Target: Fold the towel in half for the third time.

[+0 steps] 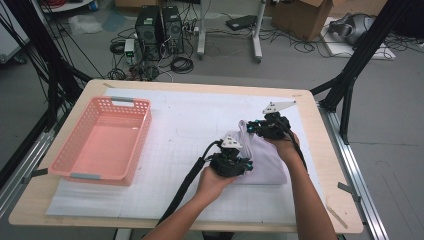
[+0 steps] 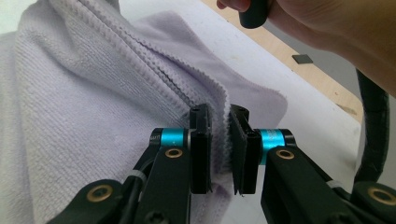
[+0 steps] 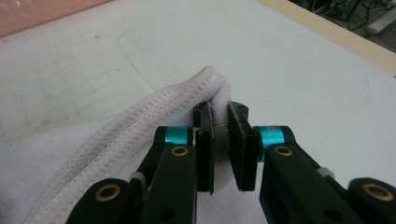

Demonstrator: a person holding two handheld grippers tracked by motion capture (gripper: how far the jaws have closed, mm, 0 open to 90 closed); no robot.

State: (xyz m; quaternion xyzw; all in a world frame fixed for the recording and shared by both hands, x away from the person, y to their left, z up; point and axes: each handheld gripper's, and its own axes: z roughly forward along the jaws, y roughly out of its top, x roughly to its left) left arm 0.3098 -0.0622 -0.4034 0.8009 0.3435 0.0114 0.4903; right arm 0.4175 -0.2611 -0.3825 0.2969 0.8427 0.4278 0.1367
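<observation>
A pale lilac towel (image 1: 267, 160) lies folded on the white mat at the table's right half. My left gripper (image 1: 244, 166) is at the towel's near left edge. In the left gripper view its jaws (image 2: 219, 114) are shut on the towel's ribbed hem (image 2: 93, 116). My right gripper (image 1: 251, 127) is at the towel's far corner. In the right gripper view its jaws (image 3: 220, 110) pinch a raised fold of the stitched towel edge (image 3: 140, 135). A hand holds each gripper.
A pink plastic basket (image 1: 75, 150) stands with nothing in it on the left side of the table. The white grid mat (image 1: 190, 125) covers most of the wooden tabletop (image 1: 320, 150). Computers, cables and boxes lie on the floor beyond the far edge.
</observation>
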